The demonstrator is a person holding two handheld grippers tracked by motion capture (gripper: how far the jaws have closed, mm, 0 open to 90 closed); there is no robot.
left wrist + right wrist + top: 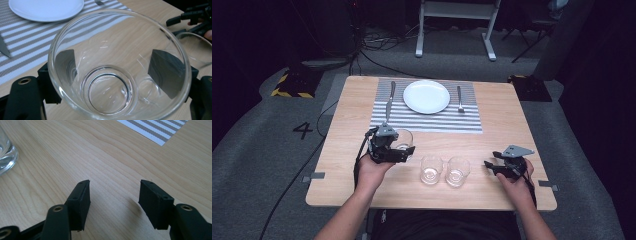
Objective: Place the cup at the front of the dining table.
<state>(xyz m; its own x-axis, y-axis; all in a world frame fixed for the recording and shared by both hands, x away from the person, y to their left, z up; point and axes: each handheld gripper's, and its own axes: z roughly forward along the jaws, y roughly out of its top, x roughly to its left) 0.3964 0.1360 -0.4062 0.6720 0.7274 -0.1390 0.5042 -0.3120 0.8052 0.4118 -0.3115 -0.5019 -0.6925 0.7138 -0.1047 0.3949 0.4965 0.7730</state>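
A clear empty glass [403,138] sits between the jaws of my left gripper [405,150], just below the striped placemat [427,121]. In the left gripper view the glass [120,32] is seen from above. Both black pads [166,72] press its sides, so that gripper [116,66] is shut on it. I cannot tell whether its base touches the table. Two more clear glasses [431,169] [457,171] stand side by side near the front edge. My right gripper [490,166] rests to their right, open [113,195] over bare wood with nothing between its pads.
On the placemat lie a white plate [426,96], a knife [390,101] to its left and a fork [460,98] to its right. A glass base [6,155] shows at the left edge of the right gripper view. The wooden table [512,125] is bare at right.
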